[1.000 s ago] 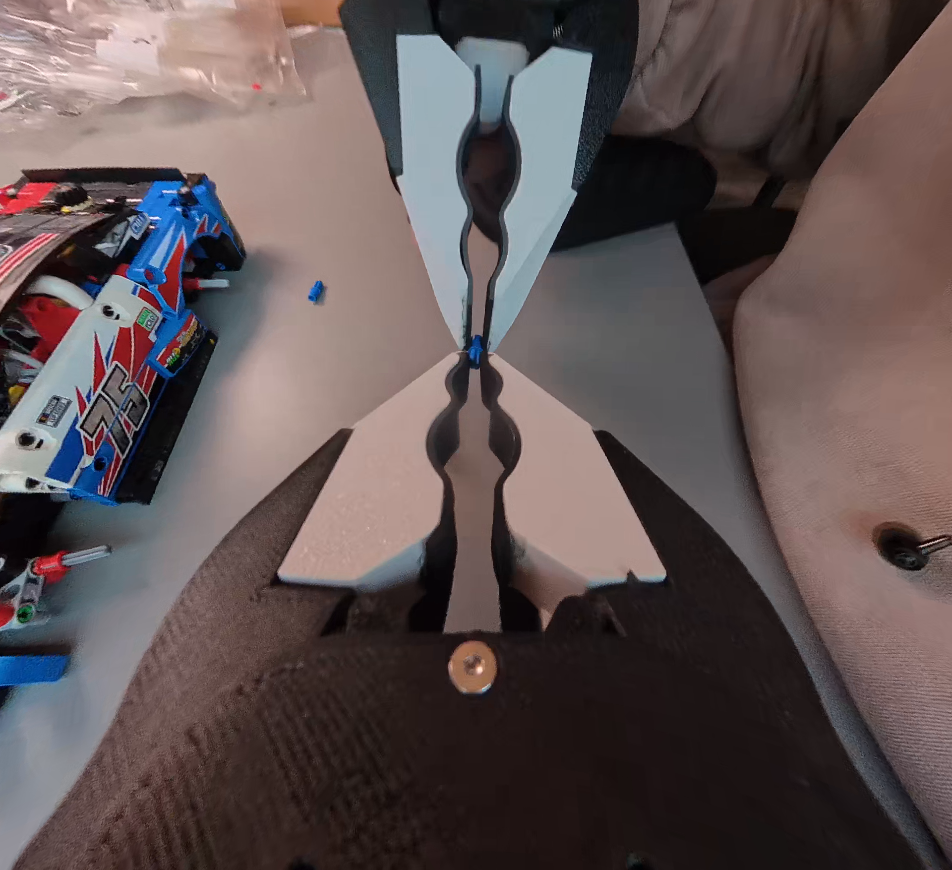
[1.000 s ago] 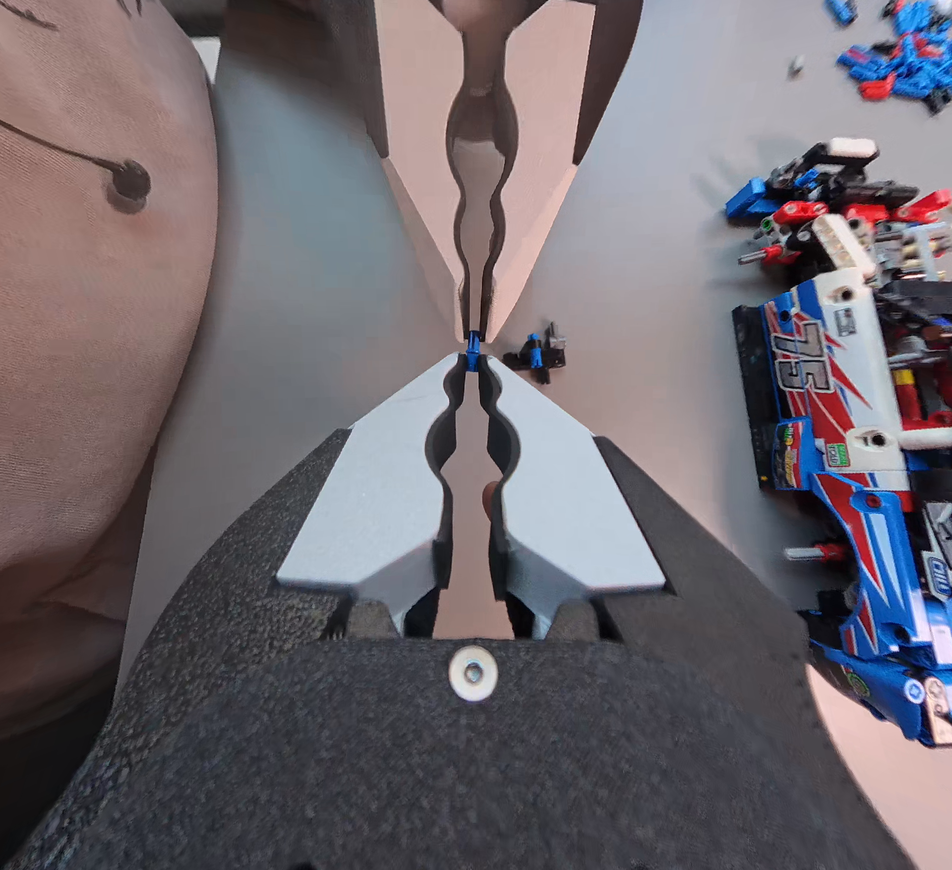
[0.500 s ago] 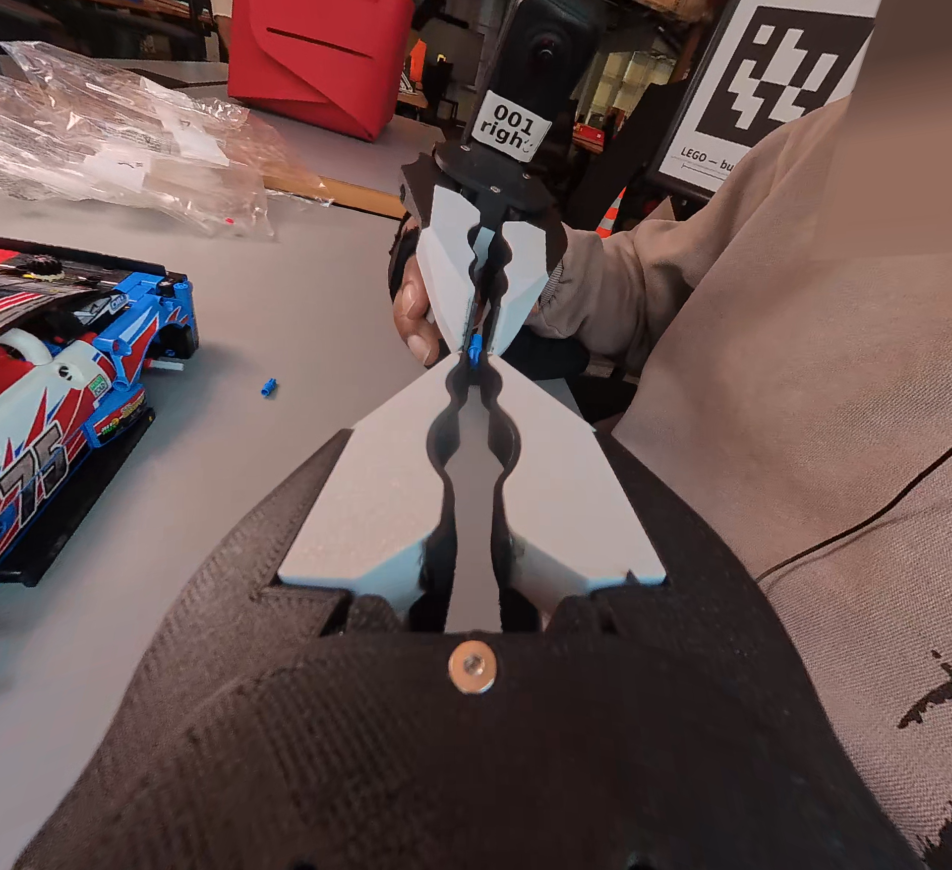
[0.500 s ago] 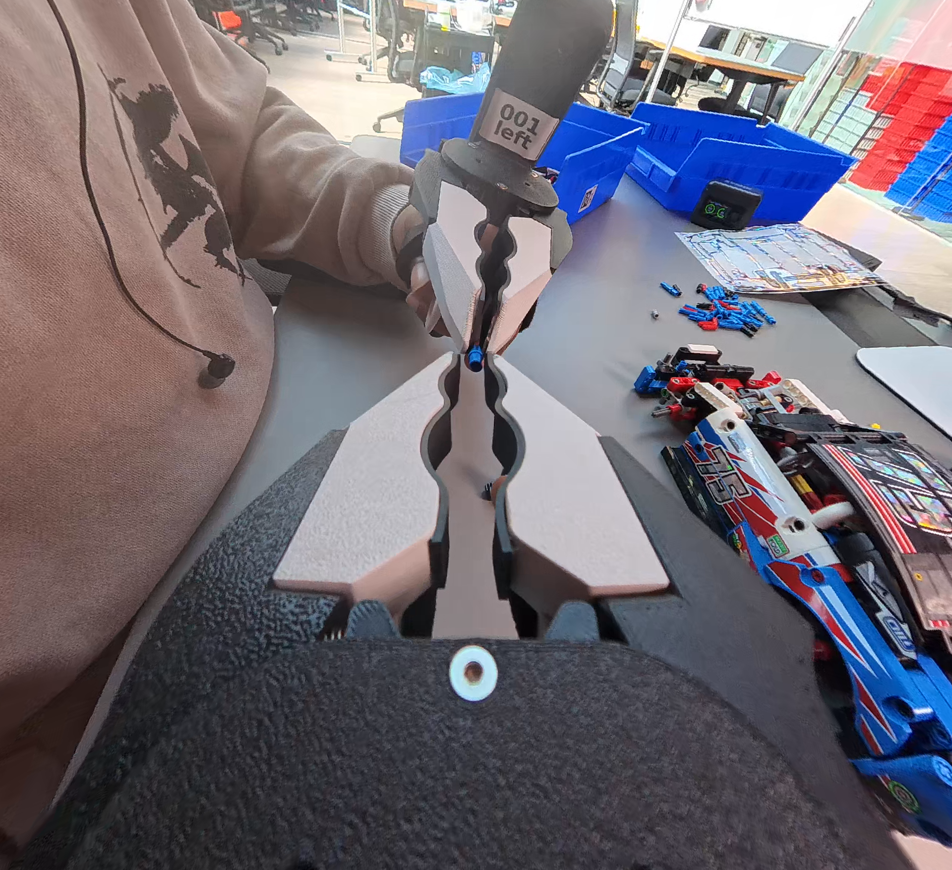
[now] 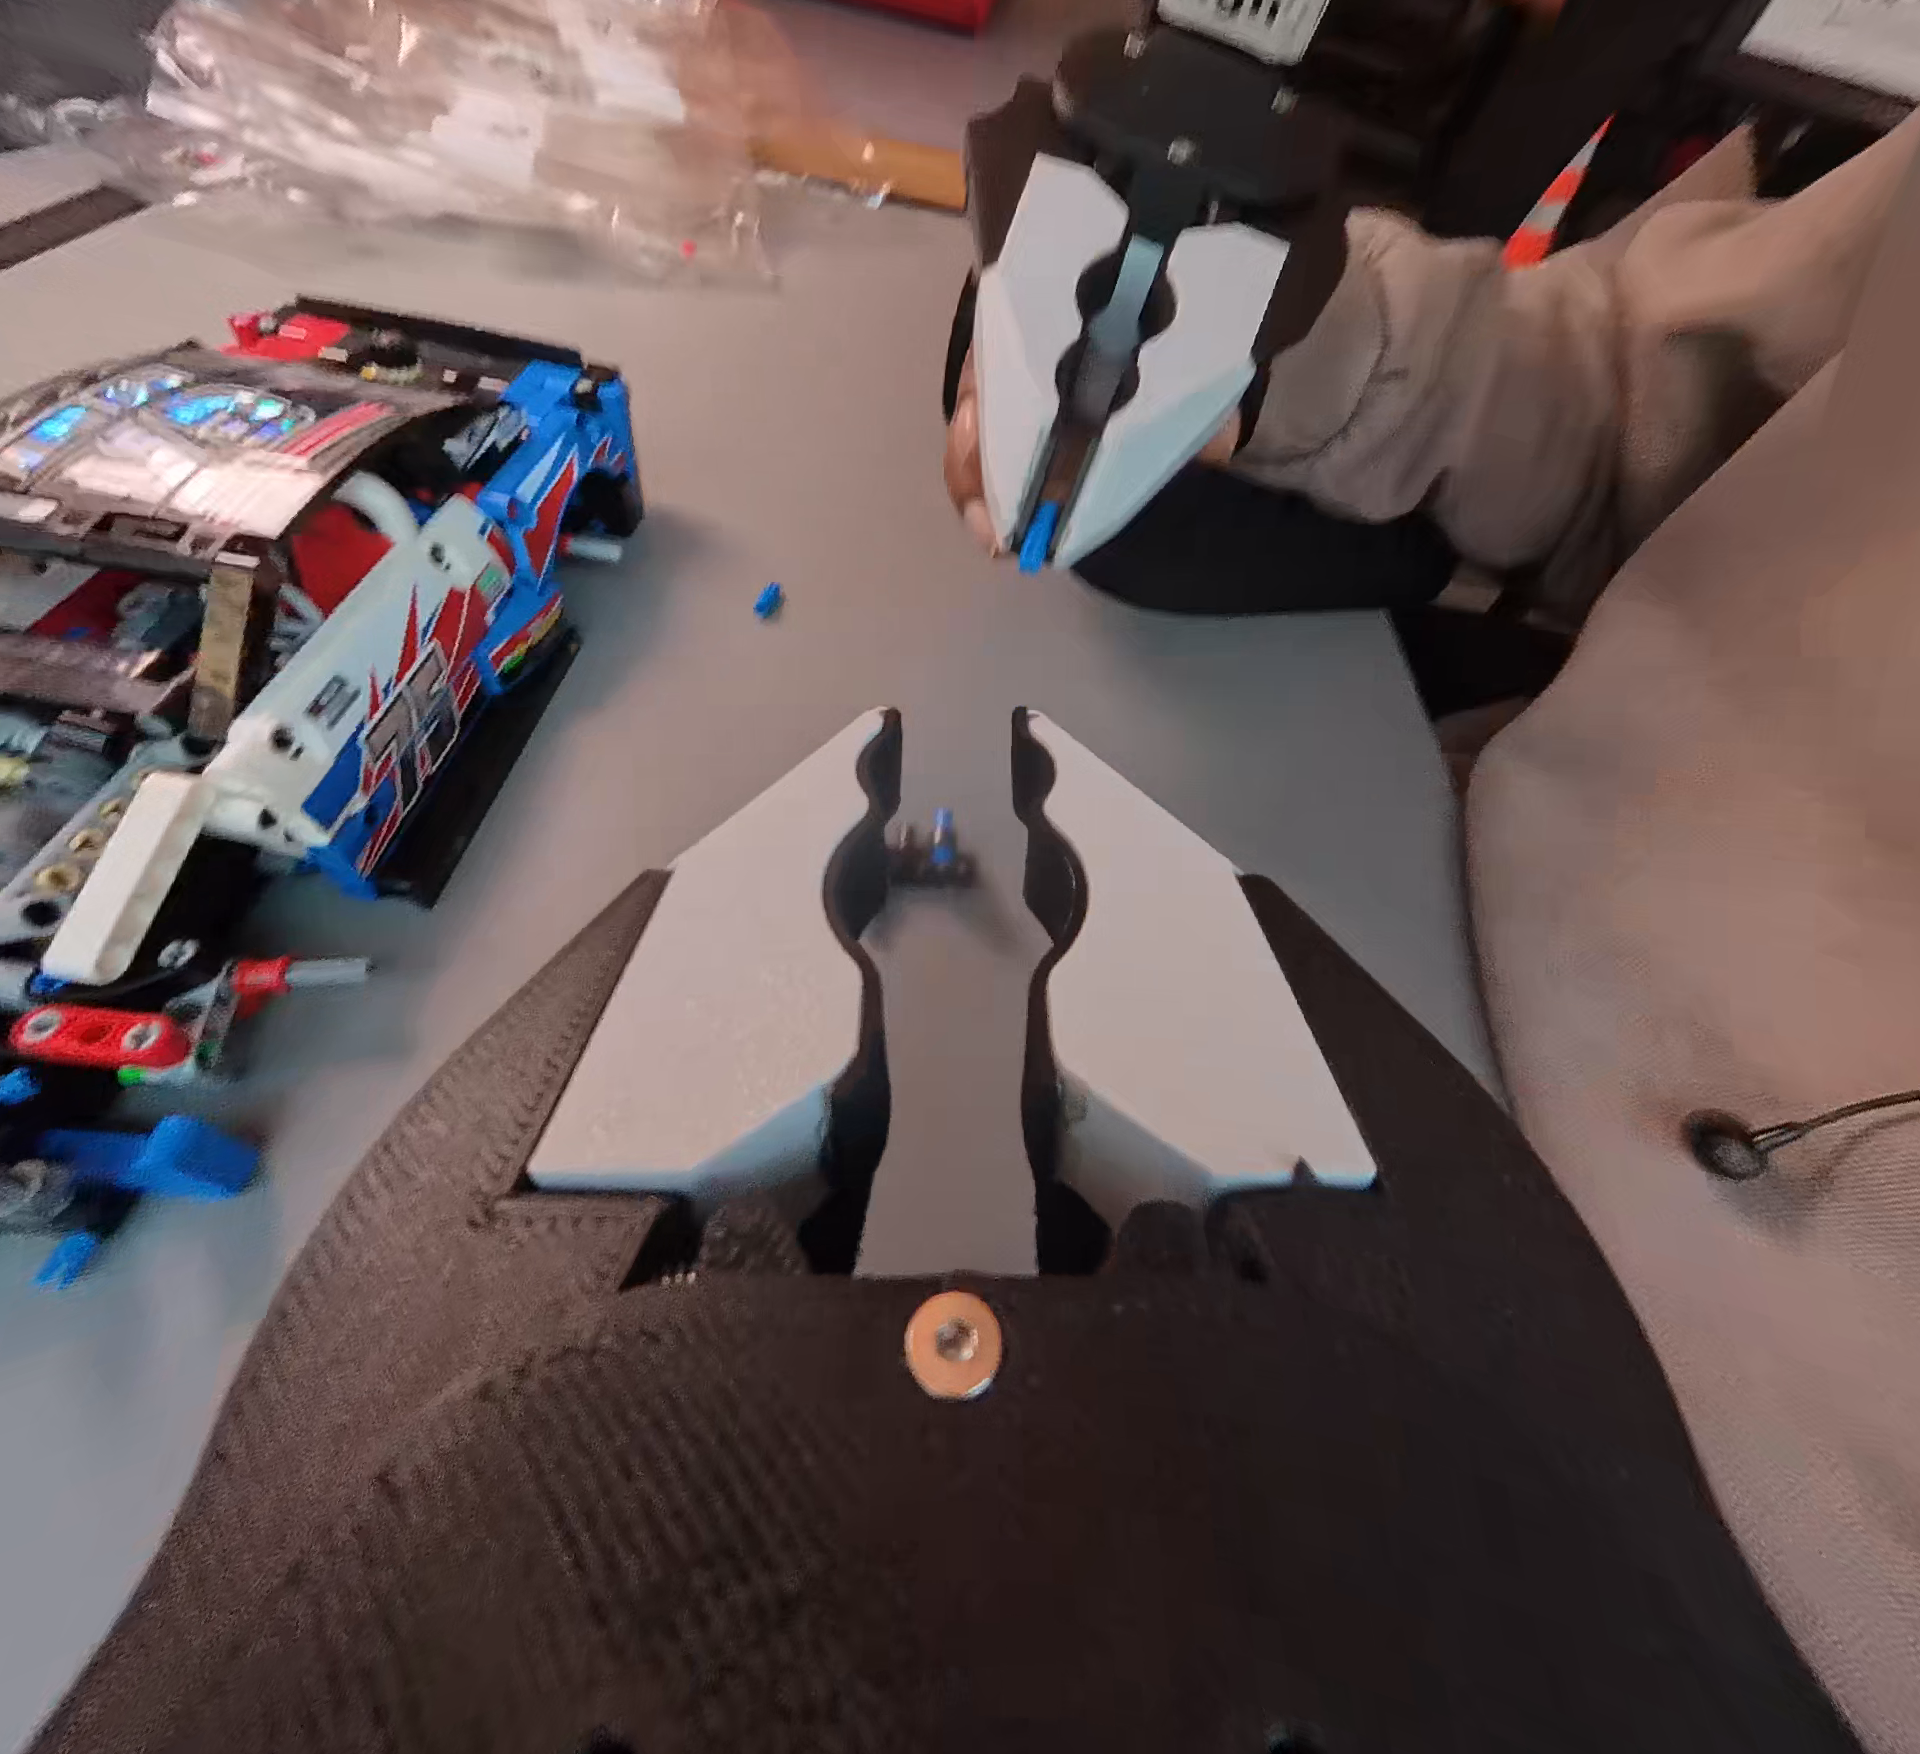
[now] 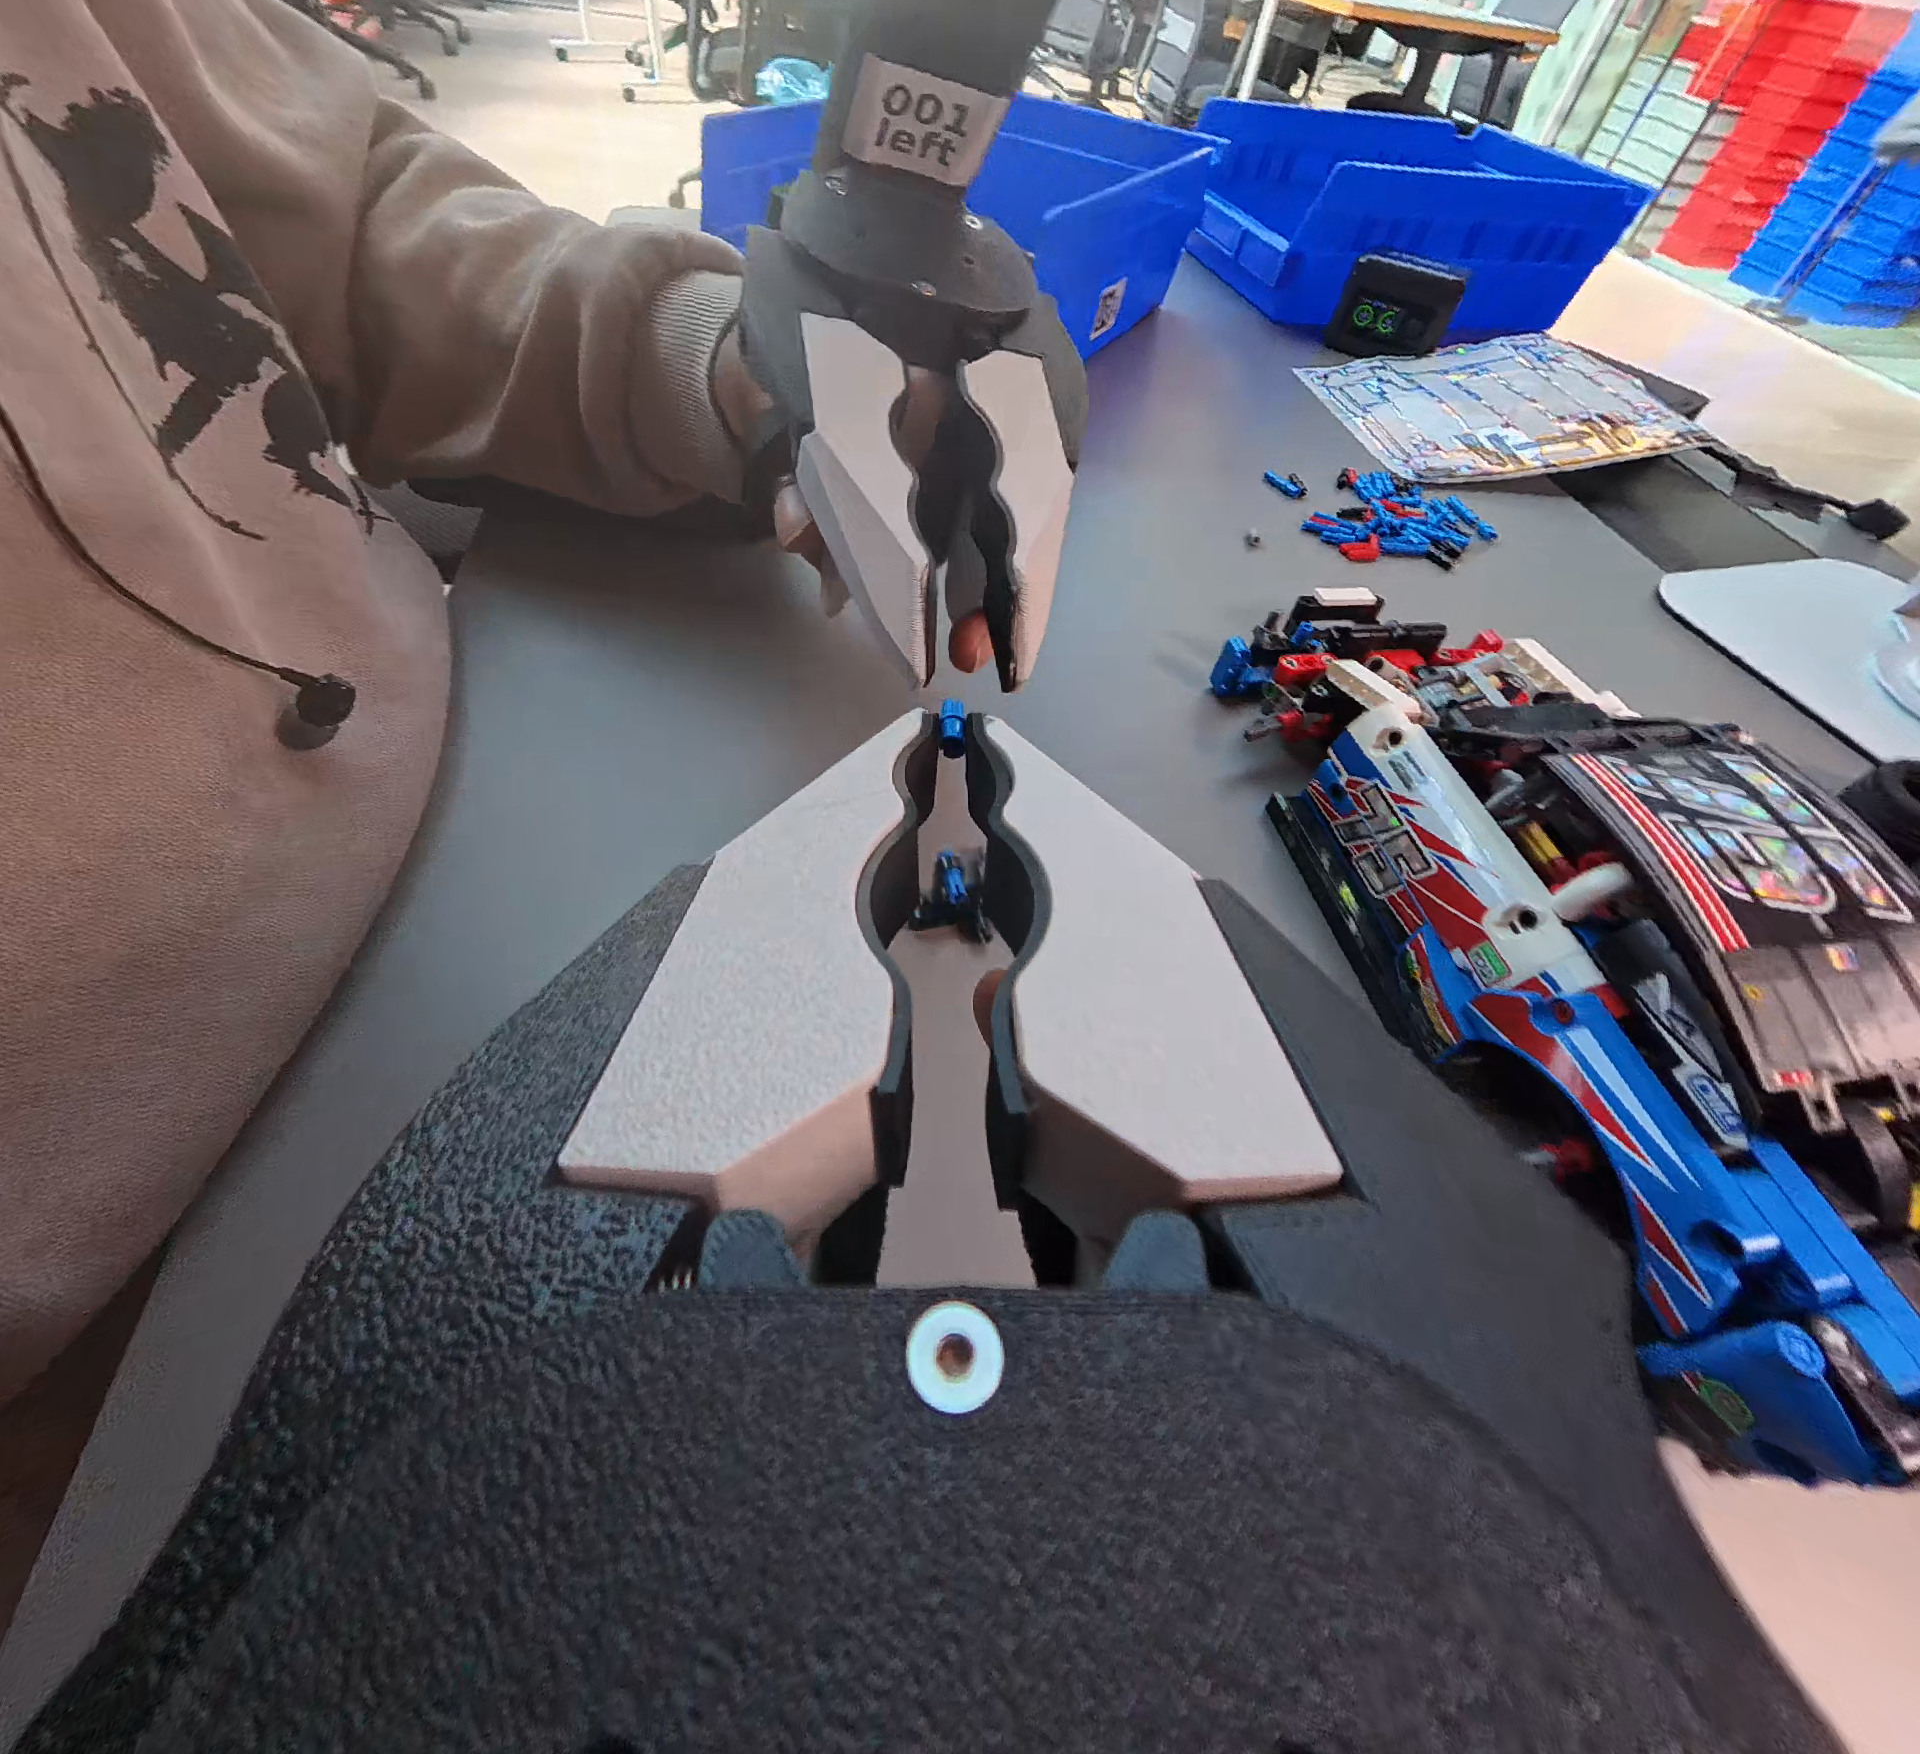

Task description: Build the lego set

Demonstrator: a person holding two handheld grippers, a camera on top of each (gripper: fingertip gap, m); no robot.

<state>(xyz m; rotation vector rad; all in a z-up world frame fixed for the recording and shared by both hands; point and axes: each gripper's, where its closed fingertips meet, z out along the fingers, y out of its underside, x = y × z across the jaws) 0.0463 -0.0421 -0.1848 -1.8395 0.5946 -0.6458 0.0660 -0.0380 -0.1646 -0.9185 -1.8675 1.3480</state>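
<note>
My right gripper [image 6: 951, 719] is shut on a small blue pin [image 6: 950, 732] and holds it above the grey table. It also shows in the left wrist view [image 5: 1031, 556], with the blue pin [image 5: 1039, 532] at its tips. My left gripper [image 5: 956, 717] is open and empty, just apart from the pin; it also shows in the right wrist view [image 6: 966, 681]. A small black and blue piece [image 5: 932, 857] lies on the table below both grippers, also in the right wrist view [image 6: 951, 896]. The blue, white and red lego car [image 5: 395, 665] [image 6: 1558, 935] stands beside them.
A loose blue pin [image 5: 767, 600] lies near the car. A red and black subassembly [image 6: 1320, 655], a pile of small blue and red pins [image 6: 1392, 525], an instruction sheet [image 6: 1486, 405] and blue bins [image 6: 1403, 218] are farther back. Clear plastic bags [image 5: 416, 94] lie behind the car. Only a small space, under 4 cm, lies between the two pairs of fingers.
Both grippers pinched the blue pin tip to tip before. My left gripper has opened, let go and drawn back; the right gripper keeps the pin.
</note>
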